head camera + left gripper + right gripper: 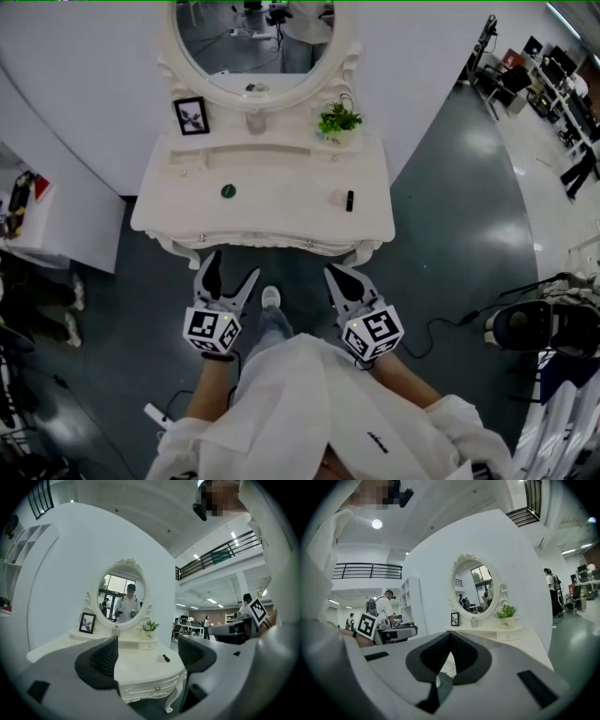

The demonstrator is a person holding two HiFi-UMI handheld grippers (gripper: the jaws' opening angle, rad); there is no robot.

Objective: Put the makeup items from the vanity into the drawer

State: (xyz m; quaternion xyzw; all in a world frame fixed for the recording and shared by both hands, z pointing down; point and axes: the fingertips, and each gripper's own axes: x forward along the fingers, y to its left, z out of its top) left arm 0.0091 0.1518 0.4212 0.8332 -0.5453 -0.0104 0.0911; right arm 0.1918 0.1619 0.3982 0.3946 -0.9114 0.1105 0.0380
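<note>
Makeup items lie on the white carved vanity table [281, 214]: a small dark green round item [228, 190] left of centre, and a short black tube [350, 200] touching a pale round item [337, 198] towards the right. All three sit well apart from both tools, which are held short of the table's front edge, above the dark floor. The left gripper [234, 265] points at the vanity with its jaws spread and nothing between them. The right gripper [335, 273] points the same way, jaws pressed together and empty. Both bare forearms reach forward from white sleeves. The carved drawer front [152, 687] appears closed.
</note>
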